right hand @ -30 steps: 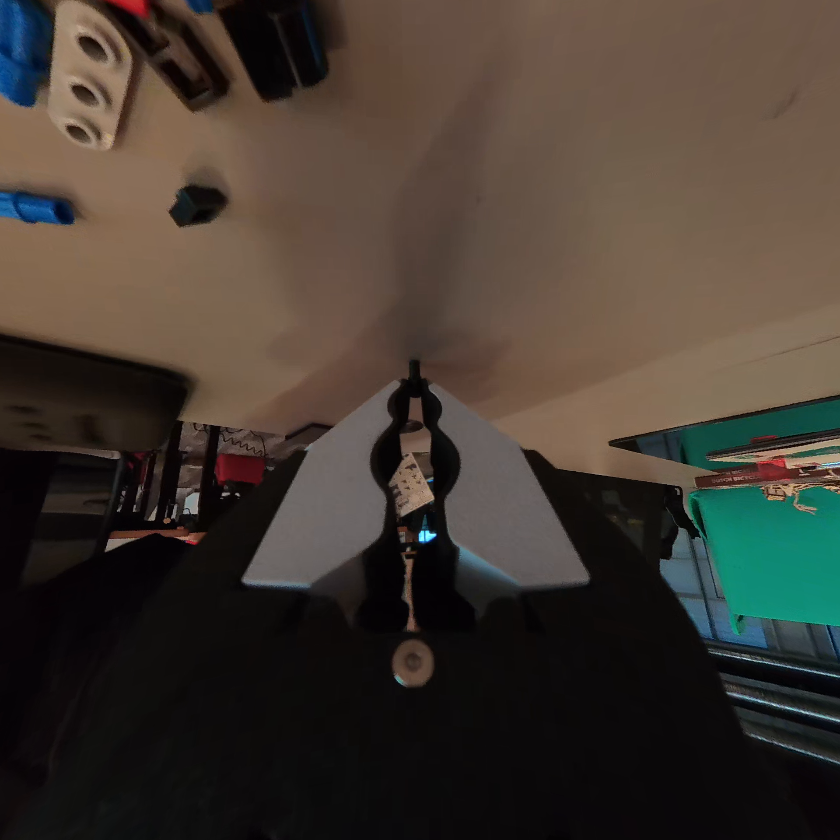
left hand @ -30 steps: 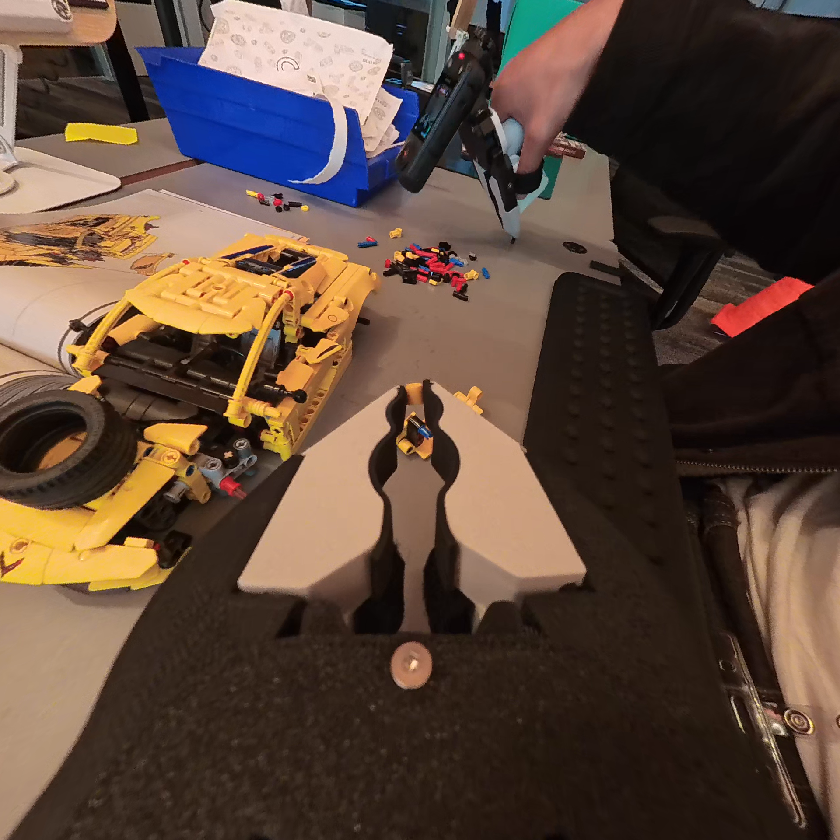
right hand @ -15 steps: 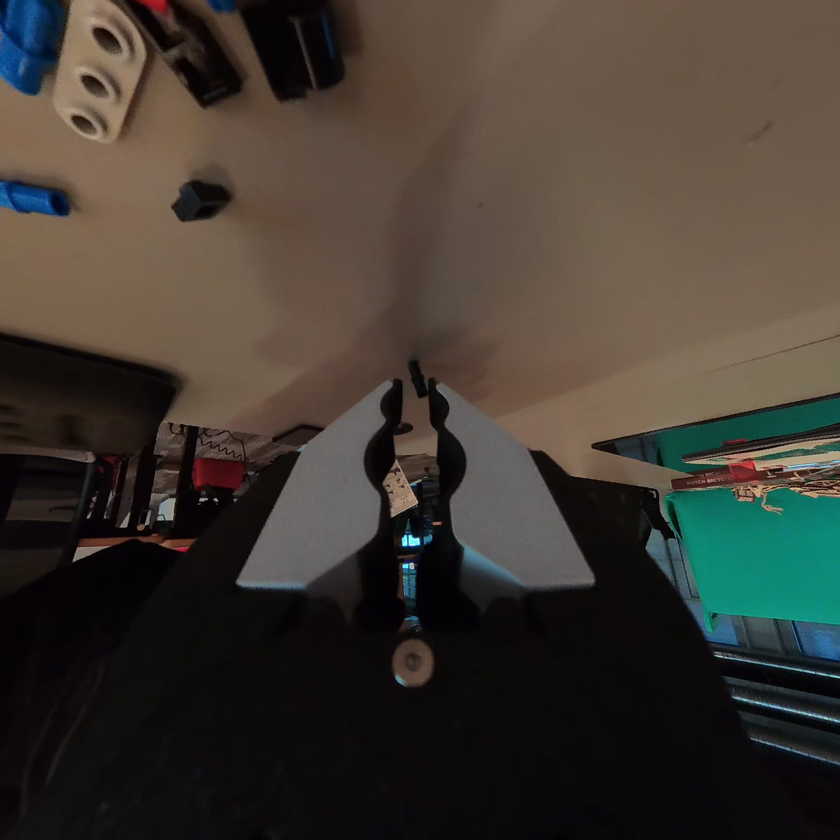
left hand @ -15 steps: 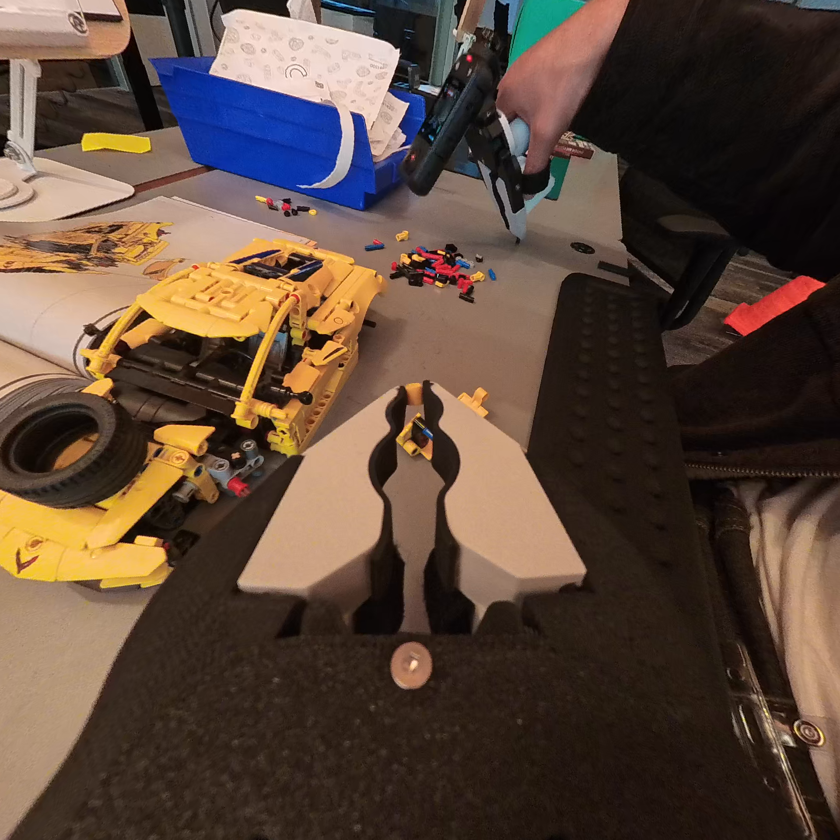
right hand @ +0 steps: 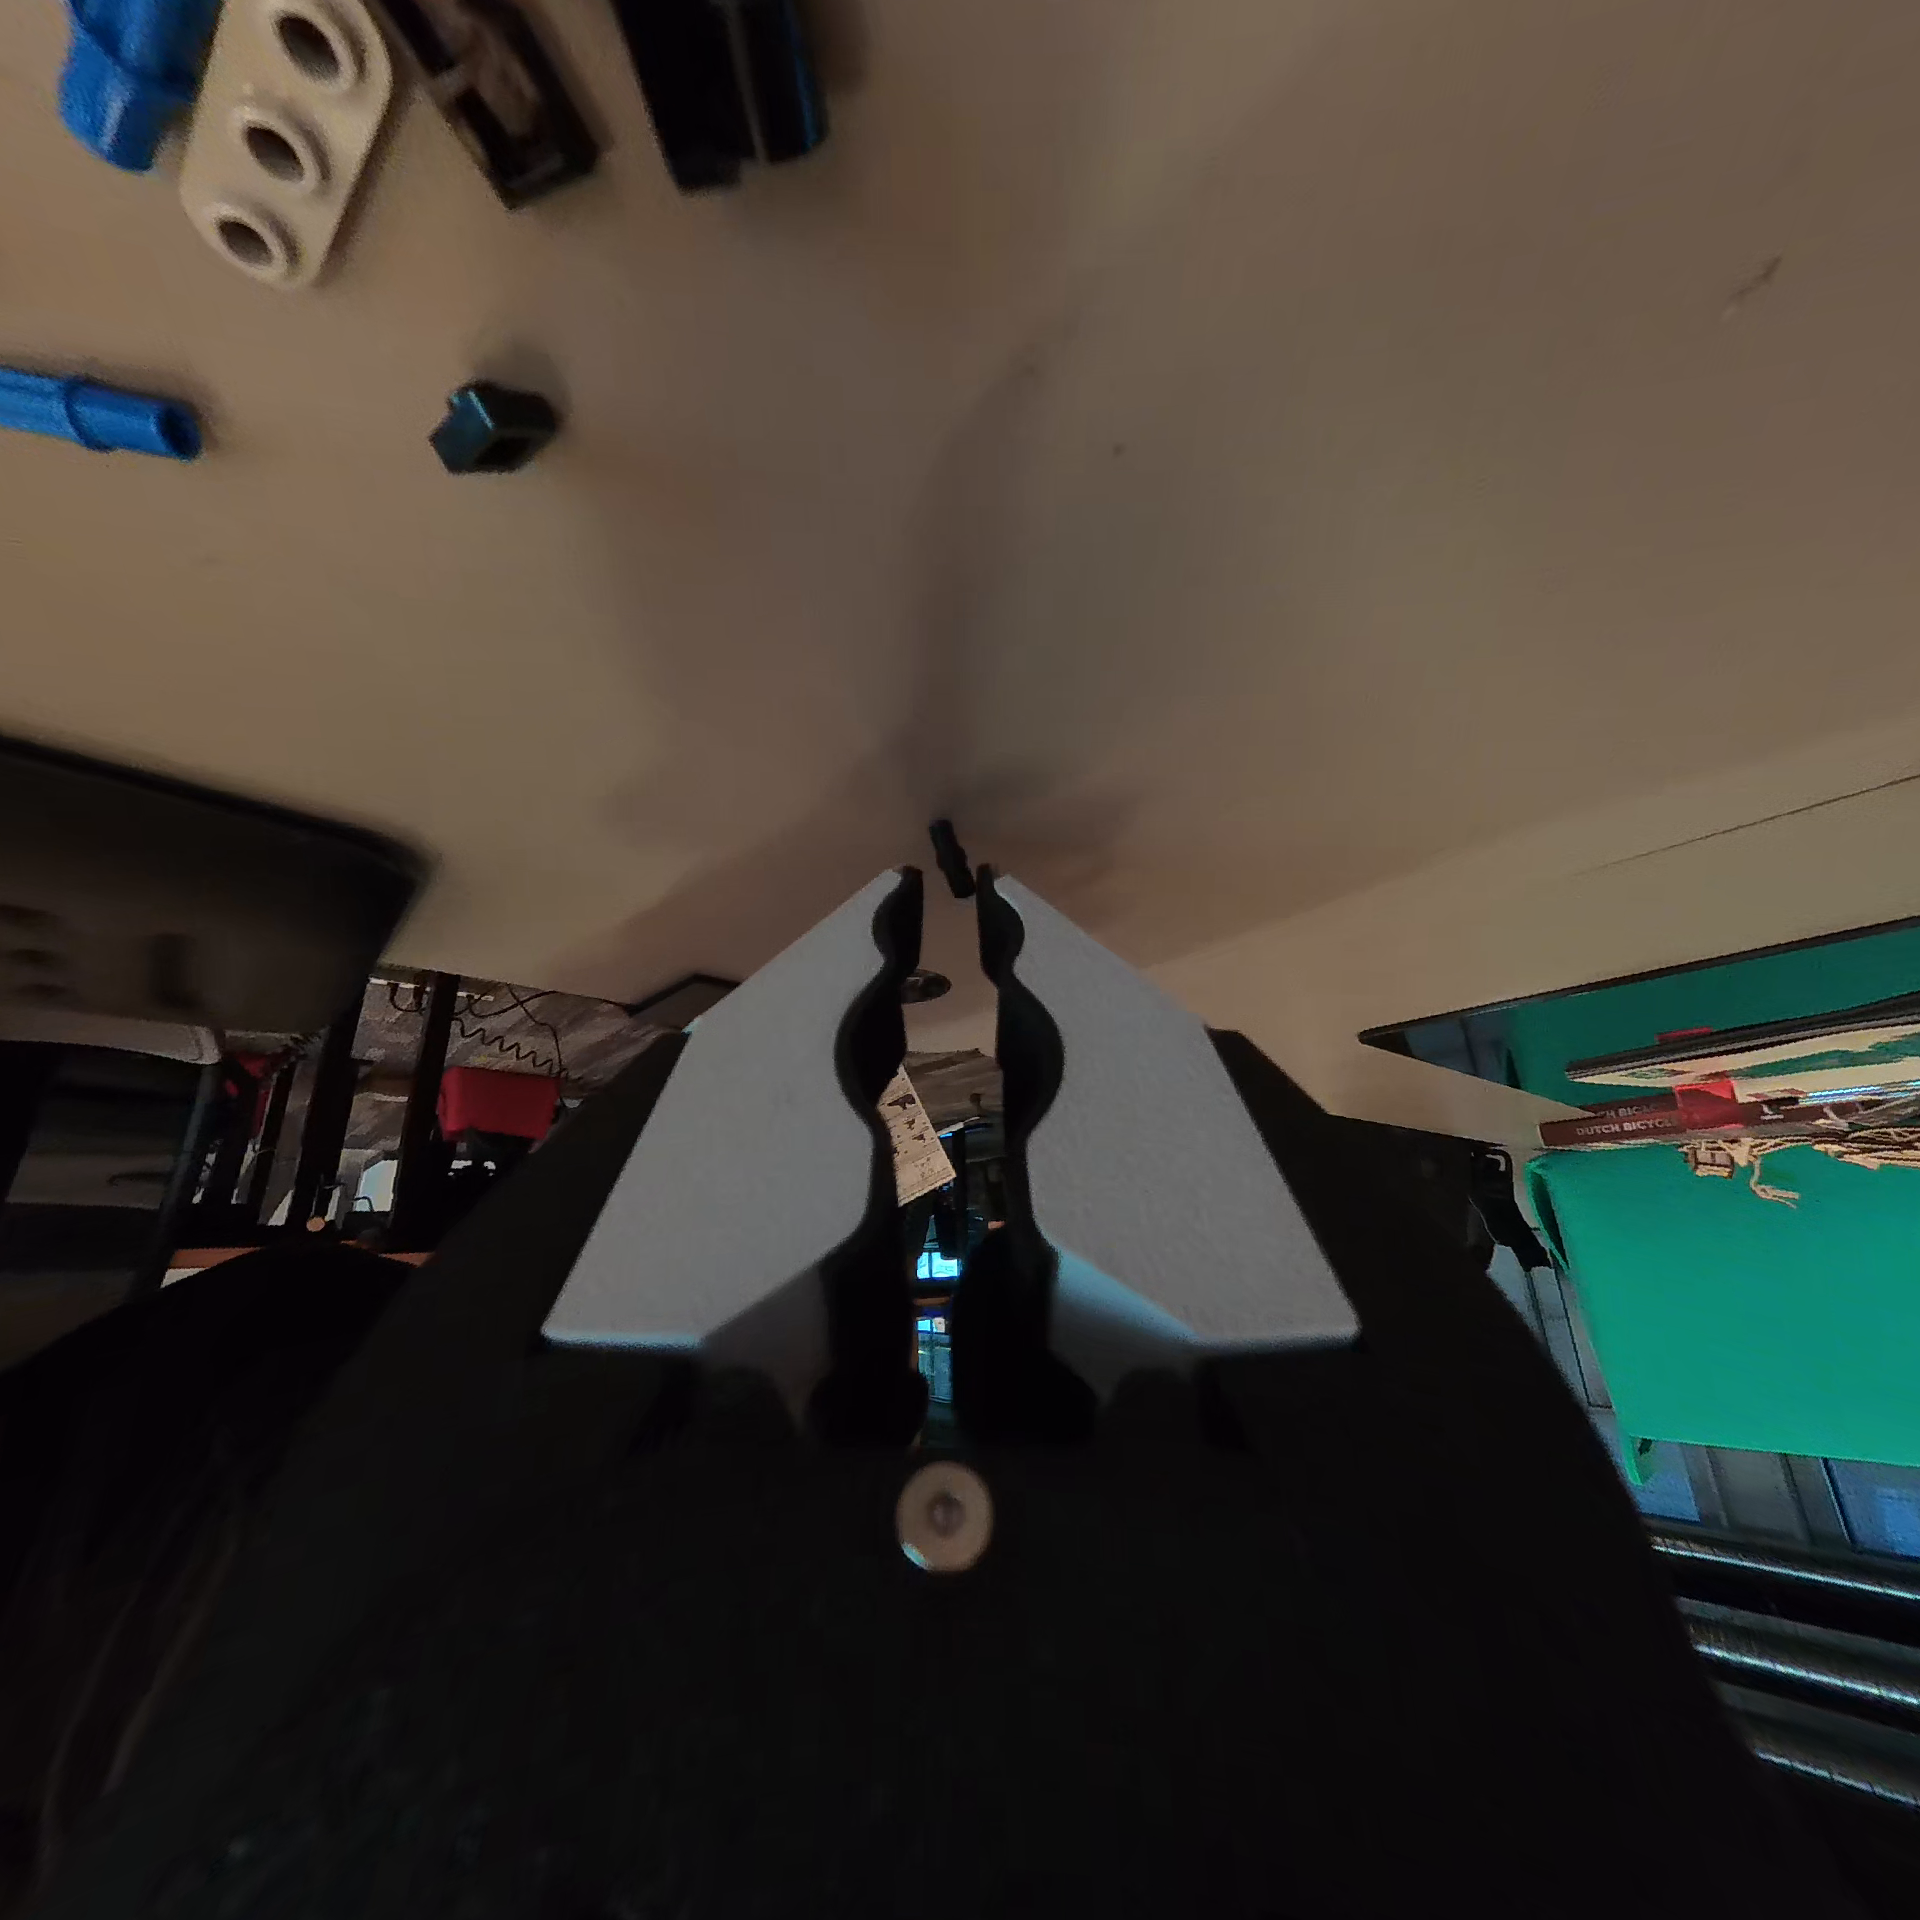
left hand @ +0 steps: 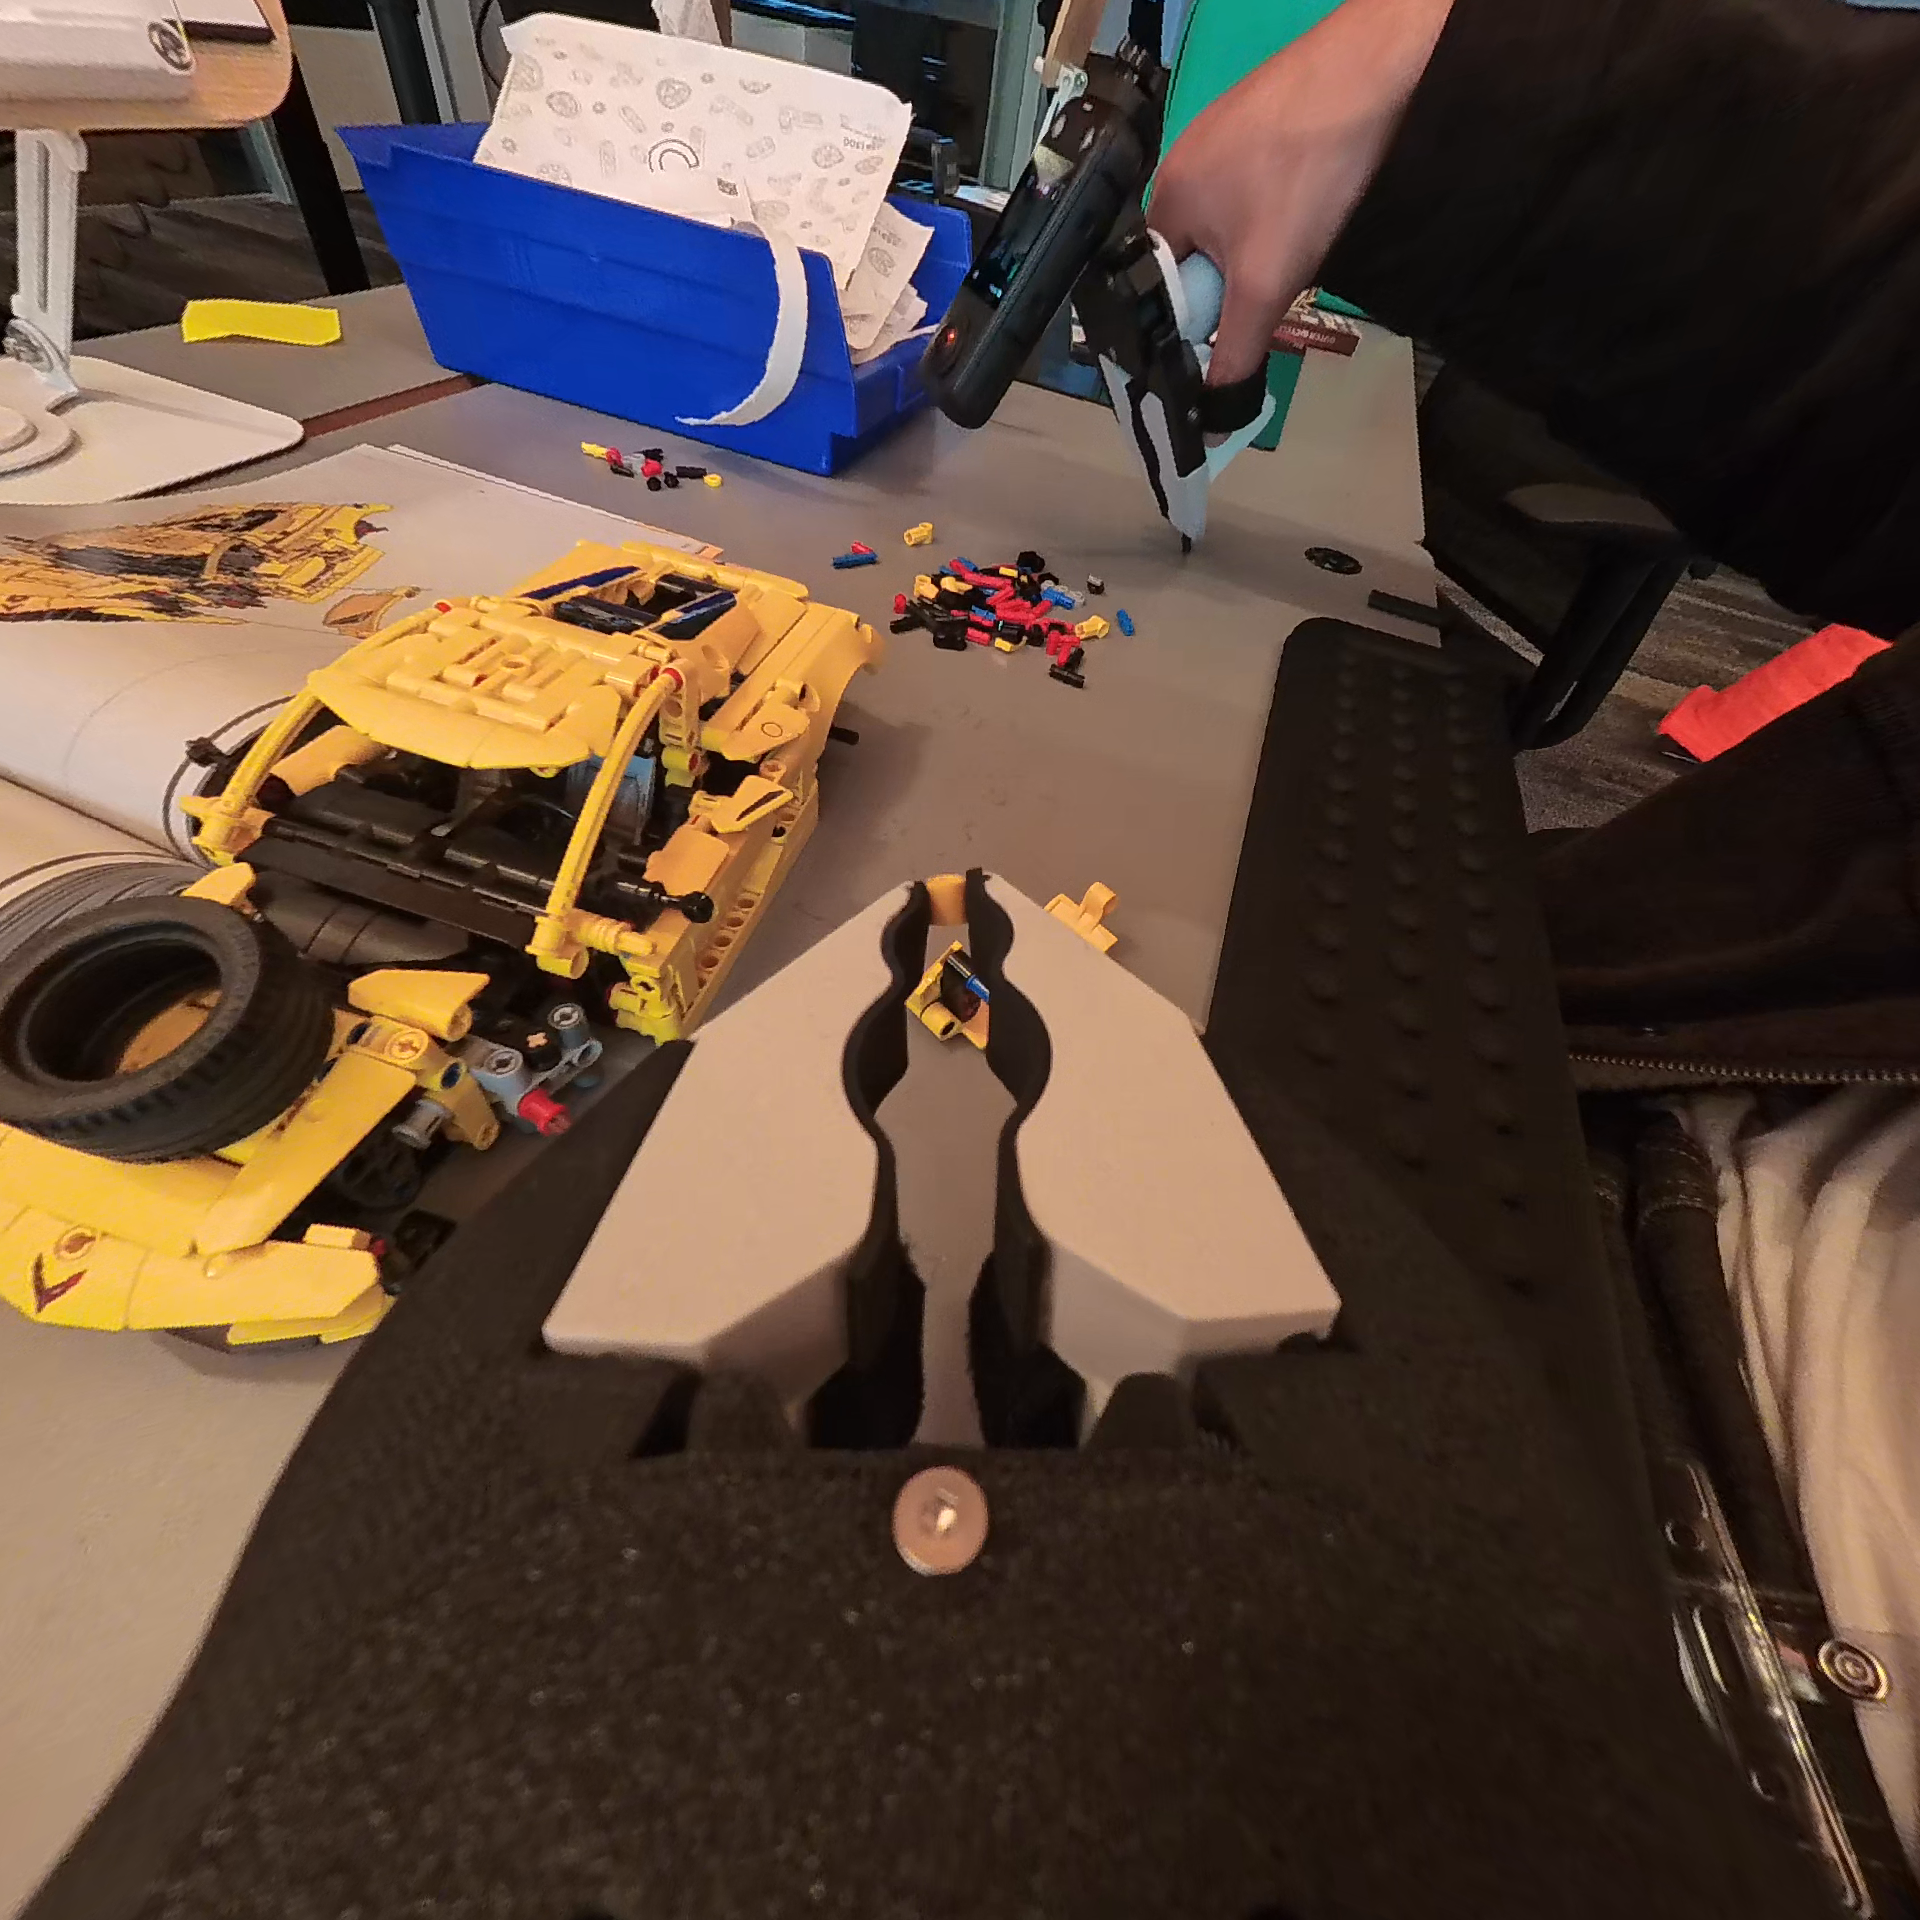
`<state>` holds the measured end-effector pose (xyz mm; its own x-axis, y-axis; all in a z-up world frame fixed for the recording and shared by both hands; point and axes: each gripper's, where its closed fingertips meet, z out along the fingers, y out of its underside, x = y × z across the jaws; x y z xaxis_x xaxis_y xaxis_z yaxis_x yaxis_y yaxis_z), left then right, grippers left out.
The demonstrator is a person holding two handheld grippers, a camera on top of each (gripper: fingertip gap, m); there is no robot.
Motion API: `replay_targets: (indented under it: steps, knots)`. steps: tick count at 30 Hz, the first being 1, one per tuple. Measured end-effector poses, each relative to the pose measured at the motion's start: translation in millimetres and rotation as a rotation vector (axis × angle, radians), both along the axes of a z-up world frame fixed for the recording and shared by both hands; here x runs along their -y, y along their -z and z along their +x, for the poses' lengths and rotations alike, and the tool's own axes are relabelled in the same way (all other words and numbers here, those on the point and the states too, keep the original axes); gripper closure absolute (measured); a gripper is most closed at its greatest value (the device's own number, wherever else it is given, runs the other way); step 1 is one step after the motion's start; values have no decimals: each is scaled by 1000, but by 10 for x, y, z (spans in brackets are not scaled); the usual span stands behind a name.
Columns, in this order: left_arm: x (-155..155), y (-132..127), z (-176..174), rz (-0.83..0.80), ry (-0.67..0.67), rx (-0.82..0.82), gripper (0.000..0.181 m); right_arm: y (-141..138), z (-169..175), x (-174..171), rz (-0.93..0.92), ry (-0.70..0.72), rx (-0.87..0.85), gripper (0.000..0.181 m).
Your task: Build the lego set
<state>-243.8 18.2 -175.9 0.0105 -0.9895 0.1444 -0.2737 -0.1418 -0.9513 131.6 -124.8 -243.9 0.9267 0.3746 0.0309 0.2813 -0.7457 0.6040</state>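
Observation:
A partly built yellow lego car lies on the grey table, with a loose black tyre on its front. My left gripper is near the table's front edge, right of the car, shut on a small yellow piece with a blue pin. My right gripper points down at the table beyond a pile of small pieces. In the right wrist view it is slightly open, with a small black pin at its tips on the table, against the right finger.
A blue bin with paper stands at the back. An open instruction booklet lies under the car. A black ribbed pad runs along the right. A loose yellow piece lies by my left gripper. A grey beam and blue pin lie nearby. My right fingertips sit around 40 cm from my left ones.
My right gripper was shut on the black pin and has opened a little; the pin now sits at the fingertips. My left gripper has stayed shut on its piece.

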Motion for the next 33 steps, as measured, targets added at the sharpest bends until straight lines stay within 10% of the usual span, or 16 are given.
replay_targets:
  steps: [12,28,33]
  knots:
    - [-2,1,-1,4,-2,0,175,38,-38,-53,93,-11,-47,174]
    - [16,12,9,8,6,-5,174,-141,-42,-826,1348,-338,-504,172]
    - [29,32,17,14,12,-14,174,61,96,-928,1328,-258,-592,165]
